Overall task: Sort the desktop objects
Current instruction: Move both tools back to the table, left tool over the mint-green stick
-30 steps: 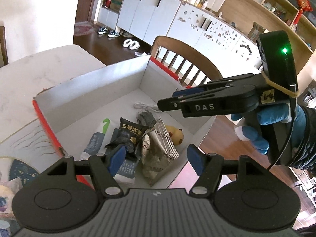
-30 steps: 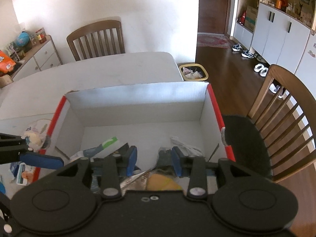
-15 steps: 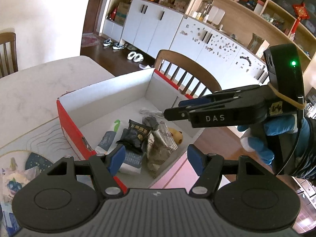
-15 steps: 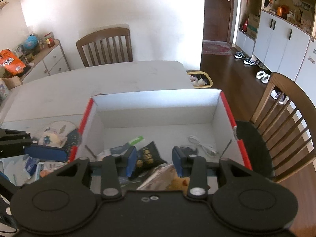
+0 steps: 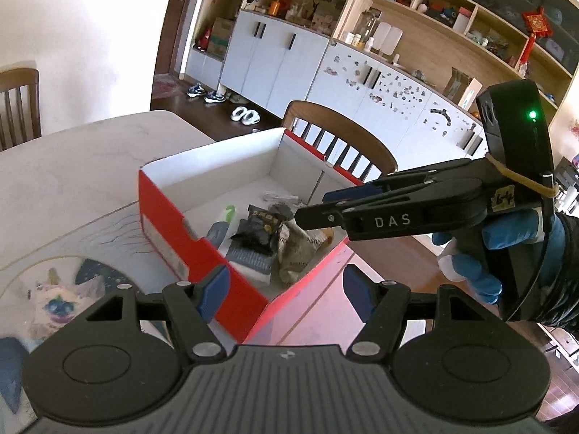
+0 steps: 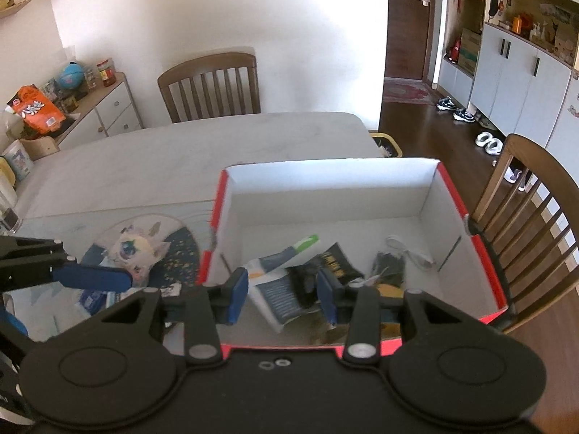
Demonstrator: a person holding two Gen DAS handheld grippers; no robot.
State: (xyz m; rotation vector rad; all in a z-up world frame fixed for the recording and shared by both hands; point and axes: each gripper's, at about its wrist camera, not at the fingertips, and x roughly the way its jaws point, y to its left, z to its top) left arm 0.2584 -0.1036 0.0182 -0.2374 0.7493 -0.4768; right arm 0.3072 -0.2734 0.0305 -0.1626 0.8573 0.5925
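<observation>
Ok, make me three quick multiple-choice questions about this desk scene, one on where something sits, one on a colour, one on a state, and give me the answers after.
1. Where does the white cable lie?
A. inside the box, near its right wall
B. on the mat beside the box
C. on the chair seat

2. What colour is the outside of the box?
A. blue
B. red
C. green

3. What is between the fingers of the left gripper?
A. a snack packet
B. the cable
C. nothing

Answers:
1. A, the right wrist view shows the cable on the box floor close to the right wall.
2. B, its outer wall and rim are red, its inside white.
3. C, the left gripper stands open over the box's near corner, with no object held.
</observation>
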